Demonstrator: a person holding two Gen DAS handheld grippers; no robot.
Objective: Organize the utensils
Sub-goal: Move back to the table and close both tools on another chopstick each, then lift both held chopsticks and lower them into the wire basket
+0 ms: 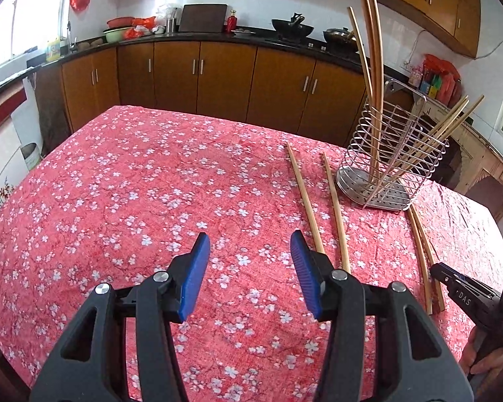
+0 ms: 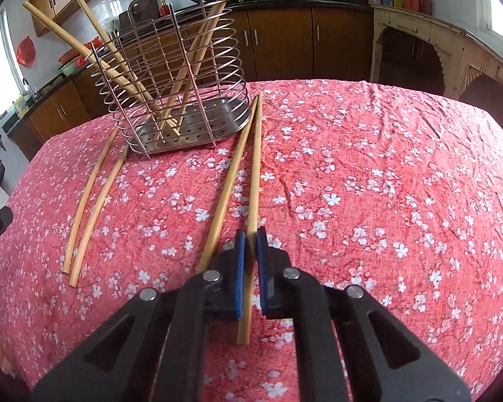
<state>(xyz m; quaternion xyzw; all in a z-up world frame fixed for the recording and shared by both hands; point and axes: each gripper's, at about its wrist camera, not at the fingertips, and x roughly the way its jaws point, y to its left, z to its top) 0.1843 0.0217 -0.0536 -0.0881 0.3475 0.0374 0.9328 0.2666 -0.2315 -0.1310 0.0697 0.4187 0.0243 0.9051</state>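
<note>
1. Right gripper [image 2: 250, 234]: blue pads clamped on one chopstick [image 2: 253, 181] lying on the tablecloth [image 2: 385, 167]; its partner chopstick [image 2: 229, 181] lies just beside.
2. Left gripper [image 1: 249, 244]: jaws spread, nothing between, above the cloth.
3. Wire holder [image 2: 171, 77] stands near the table's far edge, chopsticks leaning inside.
4. Two loose chopsticks [image 1: 318, 207] lie beside the holder.

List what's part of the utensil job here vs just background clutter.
Job:
- wire holder, some chopsticks already in it
- chopstick in right gripper
- three loose chopsticks on the cloth
- left gripper, open

Background:
- wok
- green basin
- cabinets
</note>
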